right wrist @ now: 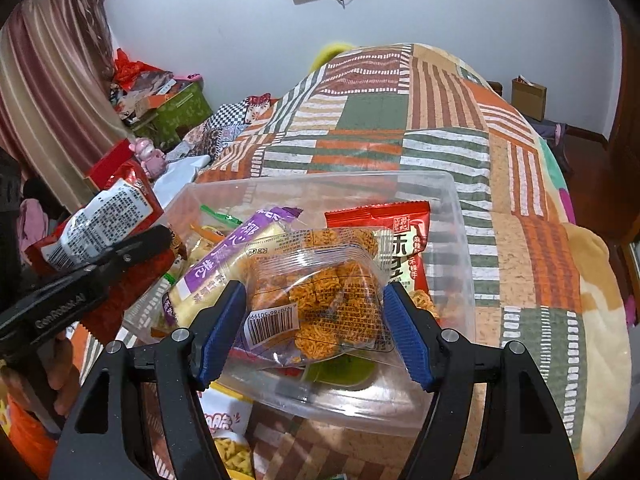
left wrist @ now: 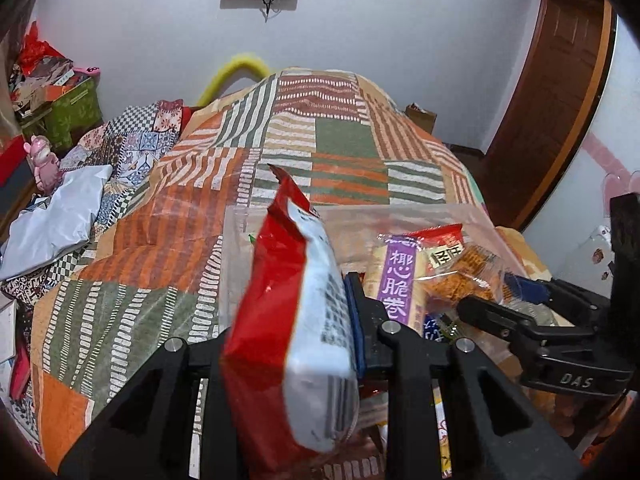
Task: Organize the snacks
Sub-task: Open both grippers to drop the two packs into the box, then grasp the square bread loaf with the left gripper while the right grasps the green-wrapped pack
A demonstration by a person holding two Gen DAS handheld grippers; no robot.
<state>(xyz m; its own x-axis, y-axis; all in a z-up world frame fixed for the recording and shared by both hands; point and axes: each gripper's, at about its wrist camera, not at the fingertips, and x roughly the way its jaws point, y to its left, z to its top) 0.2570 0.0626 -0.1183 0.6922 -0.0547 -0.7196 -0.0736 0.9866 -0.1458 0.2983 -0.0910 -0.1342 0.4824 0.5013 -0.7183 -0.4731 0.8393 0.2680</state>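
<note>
Left gripper (left wrist: pixel 320 320) clamped on red snack bag (left wrist: pixel 288 300), left of clear bin (right wrist: pixel 460 216) on bed (right wrist: pixel 520 200). Right gripper (right wrist: pixel 316 332) clamped on noodle snack pack (right wrist: pixel 320 296) over bin. Lower each fully inside walls before releasing; avoid crushing.

Both tools are matte black plastic with triangular cut-outs in their arms and round silver screw heads at the pivots. The left claw (left wrist: pixel 320 320) has a ribbed blue pad (left wrist: pixel 354 320) on one finger. The right claw (right wrist: pixel 314 330) carries two ribbed blue pads (right wrist: pixel 218 330), and pale lettering marks the side of each body.
</note>
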